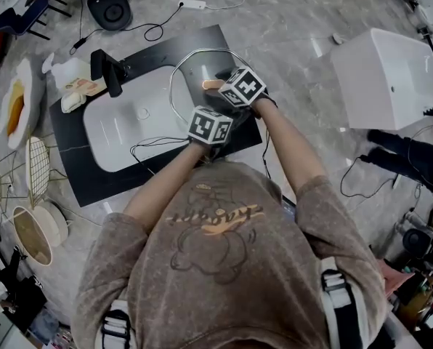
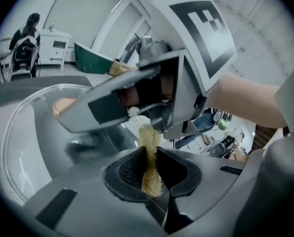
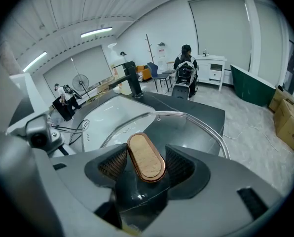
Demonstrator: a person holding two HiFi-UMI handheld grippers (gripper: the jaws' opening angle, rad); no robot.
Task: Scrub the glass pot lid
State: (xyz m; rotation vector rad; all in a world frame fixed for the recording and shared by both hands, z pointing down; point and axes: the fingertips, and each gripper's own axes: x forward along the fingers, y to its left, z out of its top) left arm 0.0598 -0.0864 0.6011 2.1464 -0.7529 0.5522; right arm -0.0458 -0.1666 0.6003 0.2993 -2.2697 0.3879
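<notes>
Obstructions first. In head view I can't see either set of jaws: marker cubes and forearms cover them.

Right gripper view: the right gripper [image 3: 146,171] grasps the lid knob [image 3: 146,156], an oval w/ wood-look top and copper rim. The knob's stem is lost in shadow betw. the pads. The glass pot lid [image 3: 196,132] stands tilted. Its near part is cut off by the gripper body, and its metal rim arcs beyond.

Left gripper view: the left gripper [image 2: 151,158] is clenched on a strip of golden mesh scrubber [image 2: 148,138], which sticks up past the pads. Its tip sits close under the right gripper's housing. I can't tell whether it touches the glass, as that patch is blurred. The marker cube [image 2: 201,33] on the right gripper blocks most of this view's ctr. and top.

Head view puts the lid [image 1: 189,78] over the right end of the white sink [image 1: 118,133] and partly over the black countertop slab [image 1: 78,177]. A black faucet [image 1: 107,70] stands at the sink's far-left corner. The slab lies on a grey marble-look floor [image 1: 289,20], w/ cables trailing across. A white cabinet [image 1: 387,78] sits to the right, well apart.

Far bkgd., right gripper view: a seated person [image 3: 186,65], a white vanity [image 3: 212,69], cardboard boxes [image 3: 287,122] and ceiling strip lights.
</notes>
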